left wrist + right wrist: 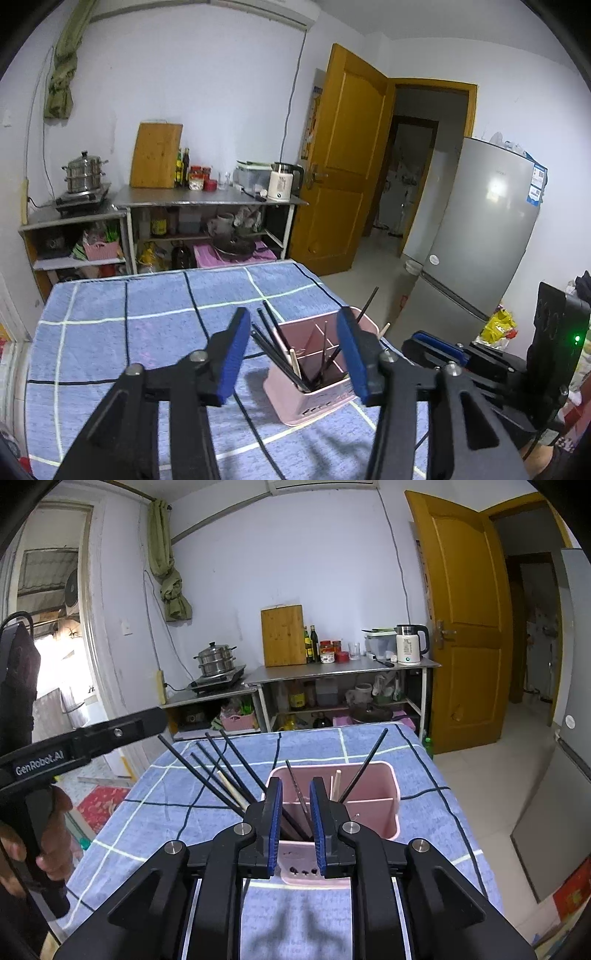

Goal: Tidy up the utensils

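A pink utensil holder [314, 398] with dividers stands on a blue checked cloth [147, 332]. Several black chopsticks [273, 347] and a pale wooden one lean in its compartments. My left gripper [293, 354] is open, its blue pads spread either side of the holder, holding nothing. In the right wrist view the holder [369, 797] sits just ahead; black chopsticks [221, 768] fan out to the left. My right gripper [295, 819] is above the holder's near edge, jaws narrowly apart, with a thin dark chopstick [297, 794] standing between the pads; I cannot tell if they touch it.
A steel counter [207, 197] with cutting board, bottles and kettle [282, 181] stands at the far wall. A wooden door [343, 158] is open. A grey fridge [480, 229] is at the right. The table's right edge drops to the floor.
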`<state>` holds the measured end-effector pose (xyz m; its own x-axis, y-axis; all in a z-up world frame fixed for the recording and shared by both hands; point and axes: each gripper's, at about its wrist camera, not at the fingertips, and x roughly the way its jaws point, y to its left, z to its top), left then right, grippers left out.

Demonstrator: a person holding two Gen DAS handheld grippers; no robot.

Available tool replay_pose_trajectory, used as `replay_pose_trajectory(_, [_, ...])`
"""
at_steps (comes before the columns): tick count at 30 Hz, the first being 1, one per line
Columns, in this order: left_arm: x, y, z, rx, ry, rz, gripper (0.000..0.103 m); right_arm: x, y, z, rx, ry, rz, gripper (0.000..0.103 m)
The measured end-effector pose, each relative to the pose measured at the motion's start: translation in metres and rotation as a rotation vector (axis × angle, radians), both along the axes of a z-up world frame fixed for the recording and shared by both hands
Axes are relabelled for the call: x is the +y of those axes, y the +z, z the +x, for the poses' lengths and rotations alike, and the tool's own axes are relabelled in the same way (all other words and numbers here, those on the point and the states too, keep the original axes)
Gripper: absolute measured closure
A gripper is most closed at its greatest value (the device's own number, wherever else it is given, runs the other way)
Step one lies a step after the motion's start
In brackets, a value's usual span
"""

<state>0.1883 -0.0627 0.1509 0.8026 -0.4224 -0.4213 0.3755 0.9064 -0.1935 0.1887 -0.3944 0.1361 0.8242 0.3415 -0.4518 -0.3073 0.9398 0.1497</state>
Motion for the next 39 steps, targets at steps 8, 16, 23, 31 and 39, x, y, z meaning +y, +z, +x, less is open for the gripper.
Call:
replay_pose_trajectory(8, [0.011,-0.005,-0.018,-0.018,0.024,-0.006,0.049,-0.003,-0.006,-0.018,0.001,-0.001,-0.003,0.085])
replay_pose_trajectory(16, [0.01,-0.038,-0.05,-0.034,0.047,0.014,0.045,0.001,-0.021,-0.041,-0.005,-0.006,-0.028,0.084])
replay_pose_trajectory(23, [0.013,-0.067,-0.072,-0.04,0.081,0.014,0.039,0.008,-0.04,-0.062,-0.002,-0.016,-0.056,0.082])
replay_pose_trajectory(31, [0.012,-0.095,-0.092,-0.037,0.115,0.031,0.038,0.01,-0.062,-0.083,-0.001,-0.029,-0.068,0.081])
replay_pose_trajectory(39, [0.006,-0.113,-0.107,-0.032,0.119,0.036,0.038,0.013,-0.078,-0.098,-0.018,-0.043,-0.086,0.076])
